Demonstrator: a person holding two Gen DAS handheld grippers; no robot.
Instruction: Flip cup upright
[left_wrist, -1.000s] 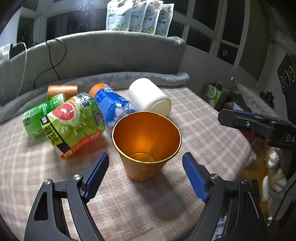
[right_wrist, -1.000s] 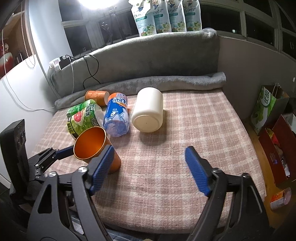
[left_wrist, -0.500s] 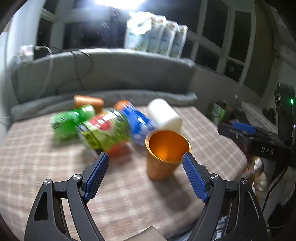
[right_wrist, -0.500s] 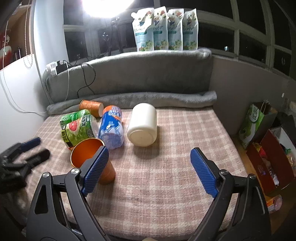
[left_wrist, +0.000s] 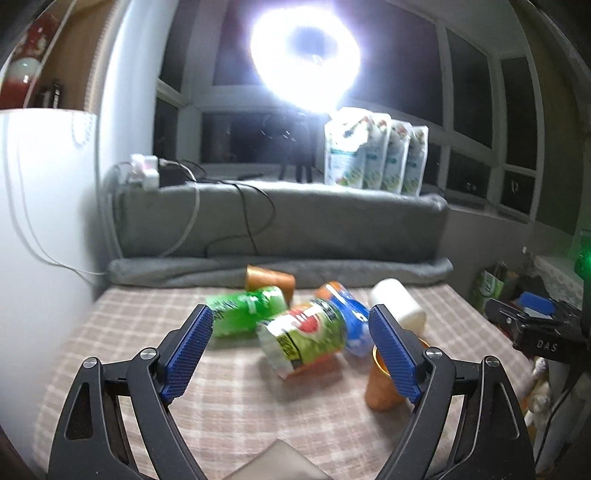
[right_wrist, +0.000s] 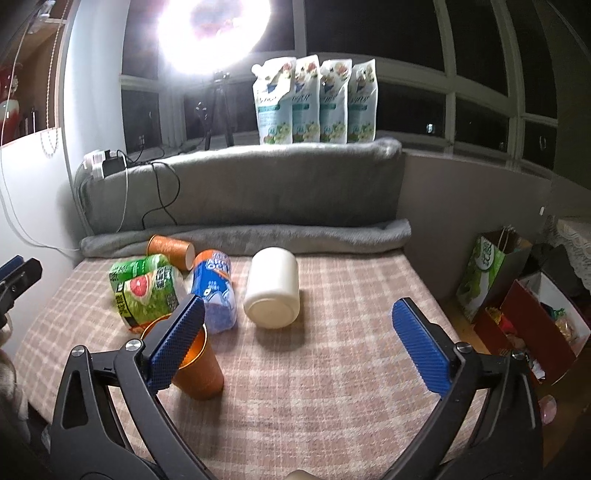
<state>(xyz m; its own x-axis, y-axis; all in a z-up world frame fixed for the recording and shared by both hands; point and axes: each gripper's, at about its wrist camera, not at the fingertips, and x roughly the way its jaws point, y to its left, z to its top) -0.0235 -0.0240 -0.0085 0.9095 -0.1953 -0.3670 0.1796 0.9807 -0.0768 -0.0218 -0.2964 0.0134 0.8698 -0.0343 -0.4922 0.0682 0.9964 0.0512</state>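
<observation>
**Two grippers apart, cup upright on the cloth**

Both grippers hang over the plaid cloth (right_wrist: 332, 369) with jaws spread wide and nothing between them. Left gripper (left_wrist: 291, 352) looks toward the pile of packages; right gripper (right_wrist: 299, 345) looks over the bare middle of the cloth. The cup (right_wrist: 199, 365) (orange, gold inside) stands upright, mouth up, near the front edge, partly hidden behind the right gripper's left finger; in the left wrist view it shows (left_wrist: 382, 391) behind that gripper's right finger. Just behind it lie a grapefruit pack (right_wrist: 147, 295) and a blue pack (right_wrist: 216, 291), both on their sides. A white jar (right_wrist: 273, 291) lies tipped beside them, its base toward the camera. A second orange cup (right_wrist: 170, 249) lies on its side near the grey roll (right_wrist: 258, 236).
</observation>
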